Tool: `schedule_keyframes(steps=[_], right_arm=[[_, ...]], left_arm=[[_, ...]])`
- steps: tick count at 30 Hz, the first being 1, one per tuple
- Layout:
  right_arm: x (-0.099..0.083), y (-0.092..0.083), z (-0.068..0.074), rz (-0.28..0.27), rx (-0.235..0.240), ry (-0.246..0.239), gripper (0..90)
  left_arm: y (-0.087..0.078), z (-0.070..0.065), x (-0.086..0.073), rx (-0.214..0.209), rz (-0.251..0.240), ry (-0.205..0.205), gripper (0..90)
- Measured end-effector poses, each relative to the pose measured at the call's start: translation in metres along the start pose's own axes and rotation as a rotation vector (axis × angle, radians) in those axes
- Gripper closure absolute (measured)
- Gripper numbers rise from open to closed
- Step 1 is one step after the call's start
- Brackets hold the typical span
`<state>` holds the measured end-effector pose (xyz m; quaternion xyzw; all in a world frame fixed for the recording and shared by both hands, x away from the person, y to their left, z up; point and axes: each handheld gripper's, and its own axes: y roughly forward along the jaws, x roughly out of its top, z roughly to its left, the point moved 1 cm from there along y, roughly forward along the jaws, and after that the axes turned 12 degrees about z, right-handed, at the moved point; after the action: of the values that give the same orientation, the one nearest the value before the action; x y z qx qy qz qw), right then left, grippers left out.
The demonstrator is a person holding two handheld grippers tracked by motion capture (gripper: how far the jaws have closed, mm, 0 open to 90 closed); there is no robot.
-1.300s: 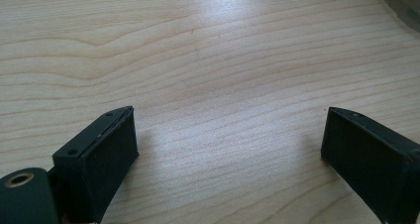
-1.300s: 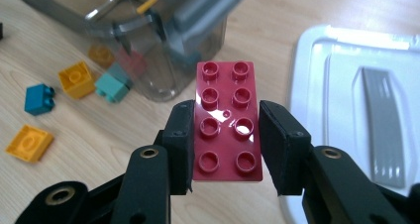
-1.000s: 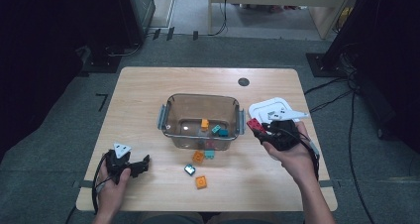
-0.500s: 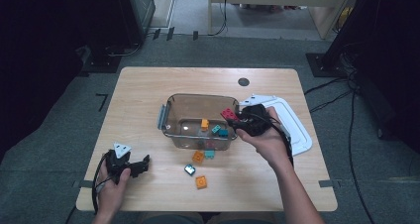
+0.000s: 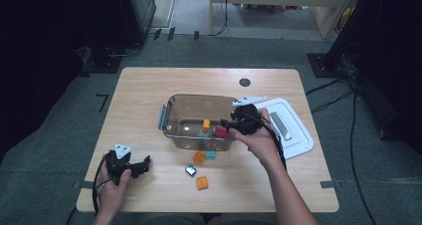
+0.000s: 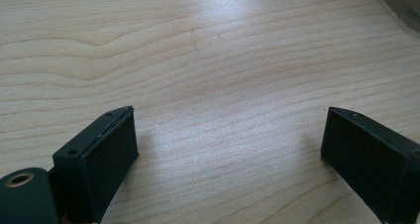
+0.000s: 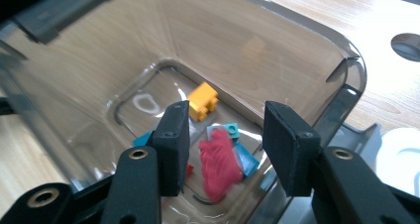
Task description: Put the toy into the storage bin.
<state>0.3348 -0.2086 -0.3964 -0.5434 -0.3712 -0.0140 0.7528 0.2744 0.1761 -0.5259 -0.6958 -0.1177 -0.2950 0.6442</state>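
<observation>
The right gripper (image 7: 225, 144) hangs over the open clear plastic bin (image 5: 169, 116), its jaws parted and having just been opening; the red piece (image 7: 220, 165) shows in the gap between them, blurred, and neither pad presses on it. It is over the bin floor at the near right corner, and whether it rests there I cannot tell. At 12 o'clock from the red piece sits a yellow brick (image 7: 203, 100), and a teal brick (image 7: 229, 131) lies just beside the red piece at 1 o'clock, with more teal at 3 o'clock and 9 o'clock of it. In the high view the right gripper (image 5: 234, 121) is at the bin's right wall, the red piece (image 5: 222, 132) just under it and an orange brick (image 5: 205, 125) at 10 o'clock from that, all inside the bin.

The left gripper (image 6: 228, 149) has its jaws spread wide with bare wood between them. In the high view the left gripper (image 5: 139, 166) rests low at the near left of the wooden table (image 5: 149, 85), well apart from the bin.

Outside the bin, just beside its near wall at 6 o'clock, lie an orange brick (image 5: 199, 158) and a teal brick (image 5: 211, 155) touching or nearly so; a small dark and teal piece (image 5: 190, 170) sits at 7 o'clock from them, and another orange brick (image 5: 202, 182) nearer the table edge. The white lid (image 5: 293, 130) lies flat at 3 o'clock of the bin, just beside it
</observation>
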Motion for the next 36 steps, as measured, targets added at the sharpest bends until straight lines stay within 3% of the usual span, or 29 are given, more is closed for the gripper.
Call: schedule_keyframes(steps=[11,16,21,27,31,36], right_arm=[[-0.028,-0.049,0.001,-0.117,0.061,0.015,48.4],[-0.051,-0.054,0.007,-0.125,0.064,0.002,47.9],[-0.078,-0.042,0.018,-0.094,0.087,-0.011,46.5],[-0.105,-0.010,0.033,-0.038,0.132,-0.021,46.2],[-0.115,0.011,0.041,-0.009,0.127,-0.019,46.4],[-0.121,0.023,0.053,-0.011,0.137,-0.010,47.5]], left_arm=[[0.000,0.000,0.000,-0.001,0.002,0.001,7.3],[0.000,0.000,0.000,-0.002,0.003,0.000,7.2],[0.000,0.000,0.000,-0.001,0.001,-0.001,7.3],[0.000,0.000,0.000,-0.001,0.001,-0.001,7.3],[0.000,0.000,0.000,-0.001,0.002,0.000,7.3],[0.000,0.000,0.000,-0.001,0.002,0.000,7.3]])
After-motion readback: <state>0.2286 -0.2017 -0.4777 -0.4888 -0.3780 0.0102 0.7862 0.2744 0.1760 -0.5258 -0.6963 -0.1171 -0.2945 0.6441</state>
